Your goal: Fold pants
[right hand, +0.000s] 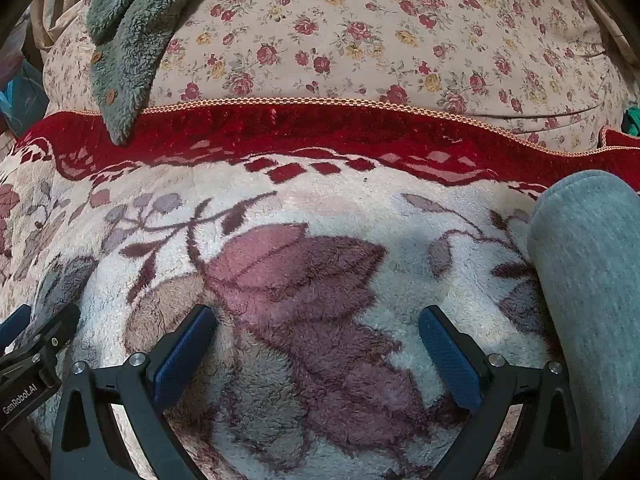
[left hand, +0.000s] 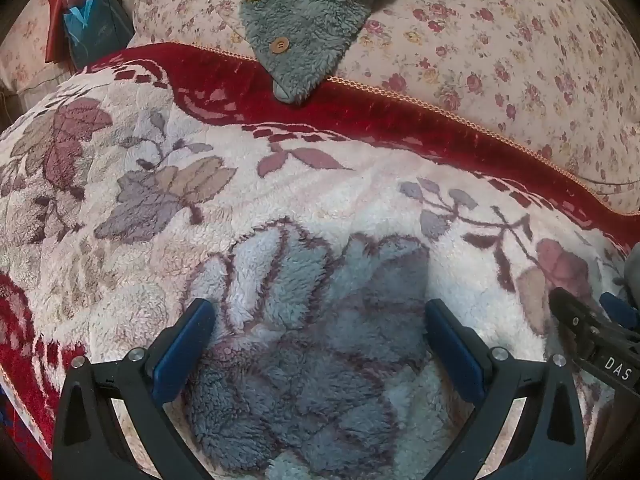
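A grey knit garment [right hand: 592,280], likely the pants, lies as a rounded folded edge at the right of the right wrist view; only a sliver of it shows at the right edge of the left wrist view [left hand: 632,268]. My right gripper [right hand: 318,332] is open and empty over the fleece blanket [right hand: 320,208], left of the garment. My left gripper [left hand: 318,324] is open and empty over the same blanket [left hand: 280,184]. The right gripper also shows at the right edge of the left wrist view [left hand: 592,328].
A grey-green fleece jacket with wooden buttons [left hand: 304,20] lies at the back across the blanket's red border and a floral quilt [left hand: 500,52]. It also shows in the right wrist view [right hand: 124,40]. Blue and red bags [left hand: 88,24] stand at the far left.
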